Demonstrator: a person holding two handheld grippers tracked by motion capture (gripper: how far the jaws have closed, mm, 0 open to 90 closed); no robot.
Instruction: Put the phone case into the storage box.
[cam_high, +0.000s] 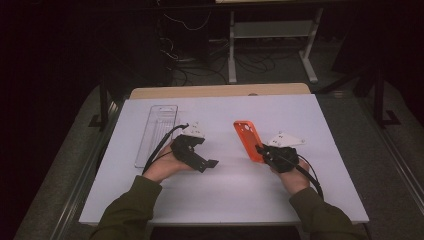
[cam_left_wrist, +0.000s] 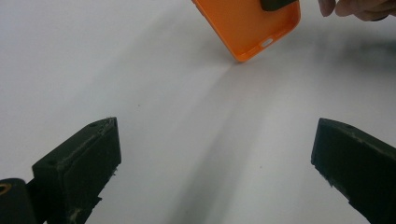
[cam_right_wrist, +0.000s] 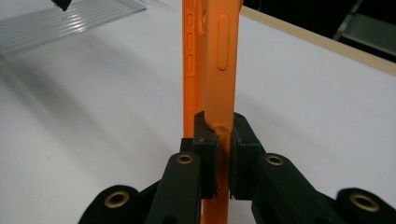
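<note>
Orange phone case (cam_high: 247, 140) lies right of the white worktop's (cam_high: 225, 190) middle in the high view, its near end pinched by the right claw (cam_high: 261, 149); a clear tray (cam_high: 156, 134) sits toward the left edge. Left gripper view: left claw (cam_left_wrist: 215, 154) gapes wide over bare worktop. Right gripper view: right claw squeezes the case's side wall.

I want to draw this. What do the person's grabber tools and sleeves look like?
Both grippers, left gripper and right gripper, are black with blocky jaws and brass-ringed screw holes. Each carries a pale three-cornered plate and trails a black cable. The sleeves are olive green.
</note>
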